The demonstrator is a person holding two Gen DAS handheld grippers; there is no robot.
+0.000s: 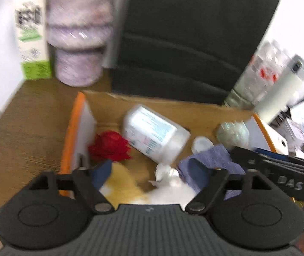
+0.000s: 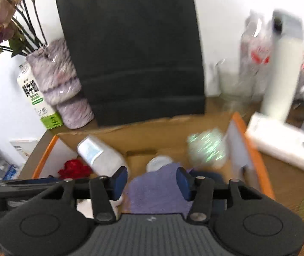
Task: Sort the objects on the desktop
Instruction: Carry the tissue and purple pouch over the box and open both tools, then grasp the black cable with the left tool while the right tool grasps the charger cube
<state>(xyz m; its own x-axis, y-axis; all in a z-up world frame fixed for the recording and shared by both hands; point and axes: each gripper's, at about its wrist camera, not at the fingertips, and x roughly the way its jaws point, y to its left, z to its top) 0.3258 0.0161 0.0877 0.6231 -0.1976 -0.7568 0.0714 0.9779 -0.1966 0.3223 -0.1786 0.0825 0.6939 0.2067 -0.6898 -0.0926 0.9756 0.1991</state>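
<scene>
Hovering over the open brown cardboard box point(image 1: 152, 104), the left gripper point(image 1: 152, 177) and right gripper point(image 2: 152, 181) stood with jaws apart and empty, apparently for sorting; a purple cloth point(image 2: 158, 189) lay low in both frames beside the white plastic bottle point(image 1: 154, 134).
</scene>
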